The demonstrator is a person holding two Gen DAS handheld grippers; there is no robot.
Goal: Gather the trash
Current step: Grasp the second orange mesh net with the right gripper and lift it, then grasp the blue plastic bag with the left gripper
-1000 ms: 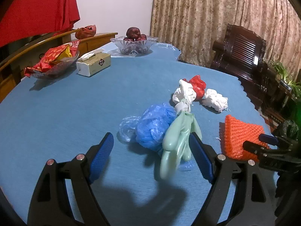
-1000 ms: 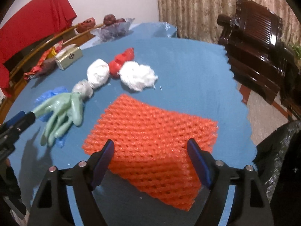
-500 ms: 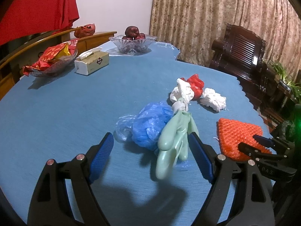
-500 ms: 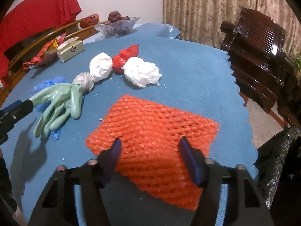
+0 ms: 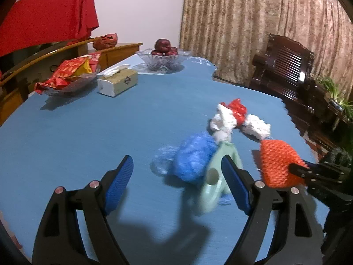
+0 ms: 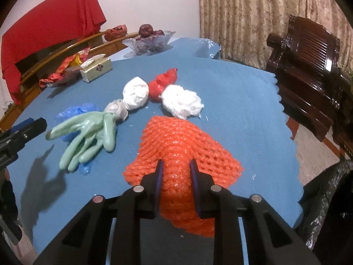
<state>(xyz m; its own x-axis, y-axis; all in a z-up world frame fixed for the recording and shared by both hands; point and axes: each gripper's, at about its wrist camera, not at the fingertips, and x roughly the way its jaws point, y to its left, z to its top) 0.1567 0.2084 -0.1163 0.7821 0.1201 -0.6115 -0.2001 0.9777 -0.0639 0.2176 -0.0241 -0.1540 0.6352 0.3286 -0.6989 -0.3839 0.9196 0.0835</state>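
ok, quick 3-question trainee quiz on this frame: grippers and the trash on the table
1. True or false: the right gripper is shut on the orange foam net.
2. What is between the left gripper's fingers: A) green glove B) nothing C) tissue box
3. Which trash item touches the green glove's cuff end?

Key: 1 true. 2 B, jaws open over the blue tablecloth. 3 the grey-white knotted bag.

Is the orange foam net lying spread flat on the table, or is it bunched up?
Bunched up. The right gripper is shut on the orange foam net, which humps into a ridge between its fingers instead of lying flat.
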